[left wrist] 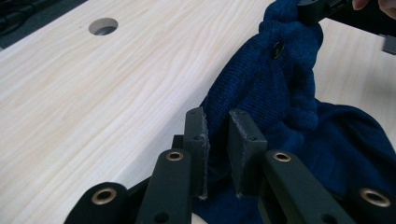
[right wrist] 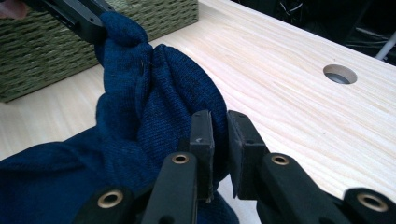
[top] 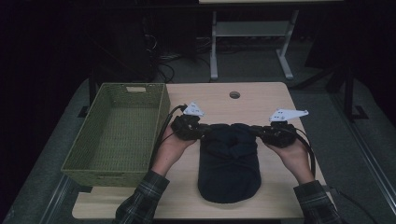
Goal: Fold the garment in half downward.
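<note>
A dark blue knitted garment (top: 229,163) lies folded on the light wooden table (top: 261,100), its far end bunched up and lifted. My left gripper (top: 205,133) pinches the far left corner of that end. In the left gripper view the cloth (left wrist: 261,79) runs between the pads of my left gripper (left wrist: 217,140), which is shut on it. My right gripper (top: 256,132) holds the far right corner. In the right gripper view the knit (right wrist: 154,93) is pressed between the pads of my right gripper (right wrist: 220,144). The fabric hangs in folds between the two grips.
A green woven basket (top: 93,175) with nothing in it stands on the table's left side, close to the left hand. A round cable hole (top: 234,94) sits near the far edge. Bare tabletop lies beyond and to the right of the garment.
</note>
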The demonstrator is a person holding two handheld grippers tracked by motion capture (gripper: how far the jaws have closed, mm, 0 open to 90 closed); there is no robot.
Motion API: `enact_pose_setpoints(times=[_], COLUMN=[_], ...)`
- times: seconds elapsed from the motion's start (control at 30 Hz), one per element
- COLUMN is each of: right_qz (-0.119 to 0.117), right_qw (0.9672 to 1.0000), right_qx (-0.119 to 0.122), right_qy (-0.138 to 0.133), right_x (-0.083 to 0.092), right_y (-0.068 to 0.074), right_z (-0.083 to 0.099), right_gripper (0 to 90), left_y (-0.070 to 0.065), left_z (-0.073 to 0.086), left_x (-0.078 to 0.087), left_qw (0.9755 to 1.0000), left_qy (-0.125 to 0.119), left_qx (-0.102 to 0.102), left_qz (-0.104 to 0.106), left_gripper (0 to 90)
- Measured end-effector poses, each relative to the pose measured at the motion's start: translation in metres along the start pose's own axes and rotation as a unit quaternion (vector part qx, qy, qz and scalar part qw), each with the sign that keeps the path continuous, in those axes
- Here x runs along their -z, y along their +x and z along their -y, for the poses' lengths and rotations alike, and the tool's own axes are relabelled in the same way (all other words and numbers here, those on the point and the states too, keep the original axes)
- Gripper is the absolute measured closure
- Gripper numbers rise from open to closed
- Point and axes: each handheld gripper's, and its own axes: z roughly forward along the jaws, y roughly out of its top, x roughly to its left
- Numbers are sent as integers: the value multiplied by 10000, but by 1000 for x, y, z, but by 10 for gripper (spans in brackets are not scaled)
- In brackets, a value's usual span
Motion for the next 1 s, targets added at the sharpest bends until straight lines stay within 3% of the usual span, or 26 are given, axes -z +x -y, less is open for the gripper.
enact_pose_setpoints(times=[0.4,1.0], right_qz=[-164,-432], right_qw=[9997,9989], right_qx=[147,88], right_qy=[53,144], right_x=[13,30], right_y=[16,44], right_z=[12,47], right_gripper=[794,792], left_y=[-14,-48], left_z=[12,33], left_x=[7,17], left_qw=[9994,9969], left_qy=[108,324], left_qx=[-15,-178], left_qz=[314,692], left_gripper=[769,759])
